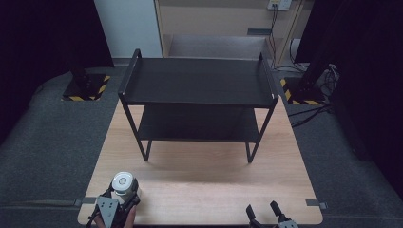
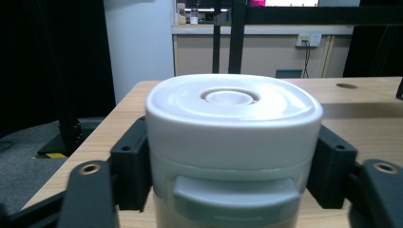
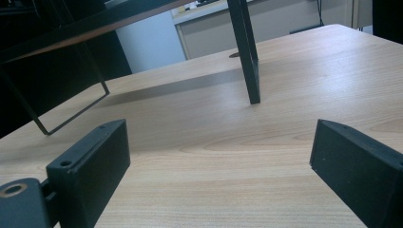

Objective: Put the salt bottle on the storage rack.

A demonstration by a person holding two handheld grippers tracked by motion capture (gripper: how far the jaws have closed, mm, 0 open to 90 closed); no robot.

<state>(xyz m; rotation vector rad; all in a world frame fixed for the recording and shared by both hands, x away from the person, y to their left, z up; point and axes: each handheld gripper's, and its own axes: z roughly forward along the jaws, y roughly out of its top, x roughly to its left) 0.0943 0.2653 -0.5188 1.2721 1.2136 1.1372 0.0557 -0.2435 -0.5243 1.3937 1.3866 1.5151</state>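
A white lidded container (image 1: 123, 183) with a grey front latch stands upright on the wooden table (image 1: 204, 185) at its near left corner. My left gripper (image 1: 121, 195) is shut on the container (image 2: 233, 142), one black jaw pressed against each side. At the near right edge my right gripper (image 1: 264, 209) stands open, and nothing lies between its black jaws in the right gripper view (image 3: 221, 156). A black two-tier metal shelf (image 1: 199, 80) stands on the far half of the table; both tiers look bare.
One shelf leg (image 3: 247, 52) stands ahead of my right gripper, with bare wood between. Yellow-and-black striped stand bases (image 1: 88, 88) sit on the grey floor at both far corners of the table. Cables (image 1: 313, 111) run along the floor at the right.
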